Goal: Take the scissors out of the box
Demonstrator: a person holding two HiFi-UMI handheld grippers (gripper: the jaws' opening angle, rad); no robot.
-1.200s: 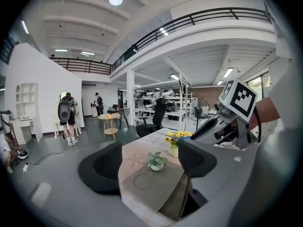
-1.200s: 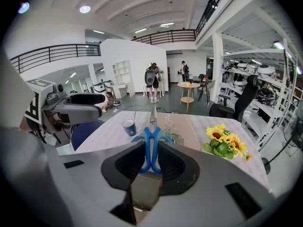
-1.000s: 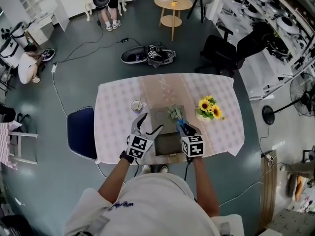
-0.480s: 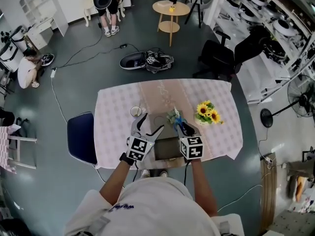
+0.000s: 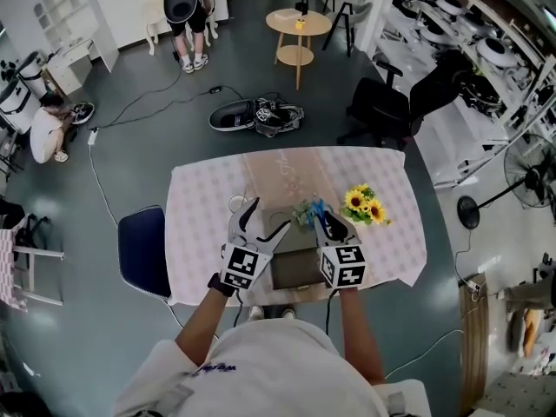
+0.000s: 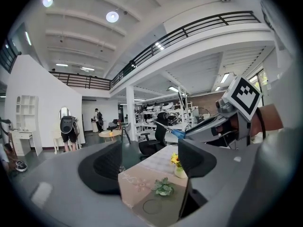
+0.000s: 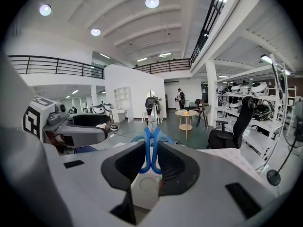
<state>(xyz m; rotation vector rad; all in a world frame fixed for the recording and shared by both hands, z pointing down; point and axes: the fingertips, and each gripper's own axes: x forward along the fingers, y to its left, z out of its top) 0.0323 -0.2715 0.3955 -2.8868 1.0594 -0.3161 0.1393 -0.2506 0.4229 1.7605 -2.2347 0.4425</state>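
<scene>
Blue-handled scissors stand upright between the pads of my right gripper, which is shut on their handles, blades pointing up and away. In the head view the right gripper holds the scissors above the far right corner of the open box in the middle of the table. To the left of them my left gripper hovers over the box's left side with its jaws apart and nothing between them. In the left gripper view, the box flap lies below the left gripper, with the scissors at upper right.
A vase of sunflowers stands right of the box and a white cup left of it. A small green sprig sits on the box flap. The pink-checked tablecloth covers the table. A blue chair stands at the table's left side.
Both grippers have risen over the box. The right one has lifted the scissors higher and tilted them up. The left gripper's jaws stay apart.
</scene>
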